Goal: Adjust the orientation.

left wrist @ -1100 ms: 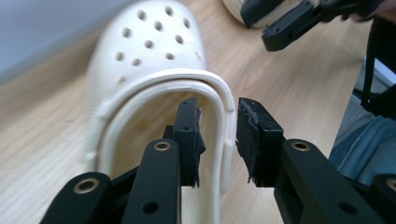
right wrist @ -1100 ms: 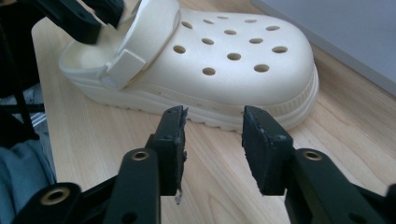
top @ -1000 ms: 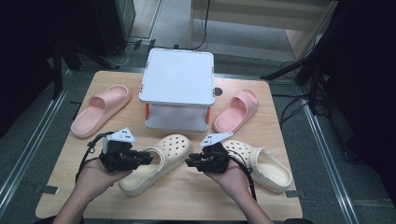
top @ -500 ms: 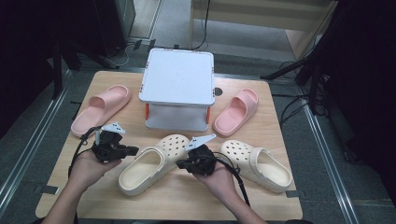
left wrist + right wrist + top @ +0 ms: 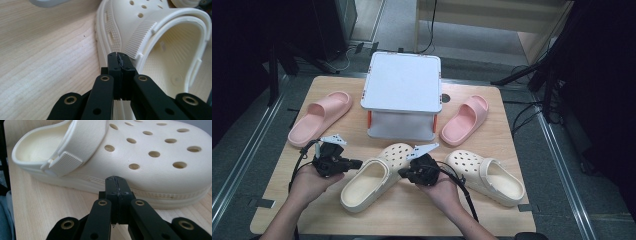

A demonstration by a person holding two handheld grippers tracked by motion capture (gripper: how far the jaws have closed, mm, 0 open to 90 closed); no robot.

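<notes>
Two cream clogs lie on the wooden table [image 5: 412, 215]. The left clog [image 5: 372, 177] sits between my grippers, and the right clog [image 5: 486, 175] lies apart beyond my right hand. My left gripper [image 5: 357, 162] is shut and empty, its tip at this clog's left side. In the left gripper view the shut jaws [image 5: 117, 55] meet the sole edge of the clog [image 5: 155, 32] near its strap. My right gripper [image 5: 402, 172] is also shut and empty. Its tip [image 5: 116, 179] rests against the sole rim of the clog [image 5: 150, 152] below the perforated toe.
A white box-like stand [image 5: 402, 95] with orange fittings sits at the back middle. A pink slide [image 5: 319, 117] lies to its left and another pink slide [image 5: 464, 120] to its right. Bare wood runs along the front edge. Cables trail from both grippers.
My right gripper has moved left, from over the right clog to the left clog's right side. My left gripper drew back left, then eased towards the clog again. Neither clog has moved.
</notes>
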